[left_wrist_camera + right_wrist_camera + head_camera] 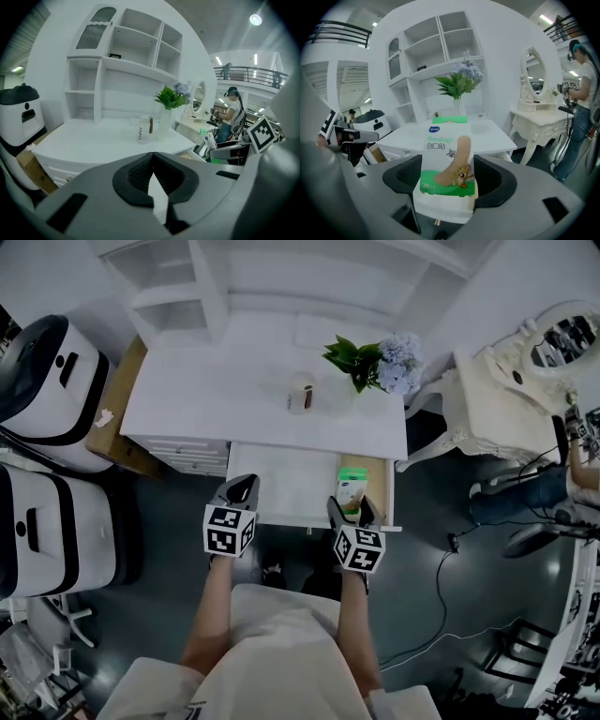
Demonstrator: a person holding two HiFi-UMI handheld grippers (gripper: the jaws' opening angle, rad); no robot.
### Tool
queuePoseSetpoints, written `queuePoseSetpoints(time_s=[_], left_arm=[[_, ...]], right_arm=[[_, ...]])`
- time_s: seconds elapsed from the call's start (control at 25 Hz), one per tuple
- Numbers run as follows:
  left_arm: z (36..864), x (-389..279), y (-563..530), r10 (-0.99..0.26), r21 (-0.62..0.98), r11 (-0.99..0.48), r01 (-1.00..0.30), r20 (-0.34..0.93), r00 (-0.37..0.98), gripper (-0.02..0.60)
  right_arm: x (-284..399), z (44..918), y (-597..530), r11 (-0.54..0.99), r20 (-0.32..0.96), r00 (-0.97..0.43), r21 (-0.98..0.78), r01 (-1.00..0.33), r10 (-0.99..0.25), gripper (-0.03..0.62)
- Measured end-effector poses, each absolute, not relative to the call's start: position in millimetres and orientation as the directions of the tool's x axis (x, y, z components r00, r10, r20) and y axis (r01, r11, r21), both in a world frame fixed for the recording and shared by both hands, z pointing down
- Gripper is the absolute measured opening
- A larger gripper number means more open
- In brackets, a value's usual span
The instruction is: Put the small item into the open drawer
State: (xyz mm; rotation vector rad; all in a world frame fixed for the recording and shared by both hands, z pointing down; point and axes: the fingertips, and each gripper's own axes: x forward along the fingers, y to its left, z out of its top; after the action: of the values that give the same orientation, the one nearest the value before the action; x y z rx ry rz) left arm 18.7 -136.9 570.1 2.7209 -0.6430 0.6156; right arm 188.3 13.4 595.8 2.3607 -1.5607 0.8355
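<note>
My right gripper (pixel 349 511) is shut on a small white and green bandage box (pixel 447 161), held upright between its pads. In the head view the bandage box (pixel 352 493) hangs over the right end of the open white drawer (pixel 281 488) of the desk. My left gripper (pixel 242 491) is over the drawer's left front part; its jaws meet at the tips with nothing between them (pixel 152 174). The right gripper (pixel 243 145) with the box shows at the right of the left gripper view.
On the white desk (pixel 206 399) stand a mug (pixel 300 393) and a vase of flowers (pixel 375 367). White robot-like units (pixel 47 371) and a cardboard box (pixel 112 418) sit left. A white dressing table with a mirror (pixel 525 371) and a person (pixel 581 93) are right. Cables lie on the floor (pixel 441 596).
</note>
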Motion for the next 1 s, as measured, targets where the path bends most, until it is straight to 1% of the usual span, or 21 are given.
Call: queuePoseSetpoints(time_s=[0.28, 0.52, 1.0], left_arm=[[577, 34, -152, -0.41, 0.166, -0.824, -0.541, 0.485, 0.773, 0.015], [585, 48, -155, -0.448, 0.161, -0.787, -0.595, 0.515, 0.731, 0.015], [595, 56, -149, -0.509, 0.156, -0.714, -0.683, 0.554, 0.659, 0.015]], right_arm=[[205, 602, -36, -0.295, 0.563, 0.165, -0.148, -0.944, -0.81, 0.365], [219, 611, -65, -0.16, 0.589, 0.042, -0.15, -0.976, -0.807, 0.365], [209, 641, -98, 0.108, 0.652, -0.18, -0.15, -0.983, -0.737, 0.365]])
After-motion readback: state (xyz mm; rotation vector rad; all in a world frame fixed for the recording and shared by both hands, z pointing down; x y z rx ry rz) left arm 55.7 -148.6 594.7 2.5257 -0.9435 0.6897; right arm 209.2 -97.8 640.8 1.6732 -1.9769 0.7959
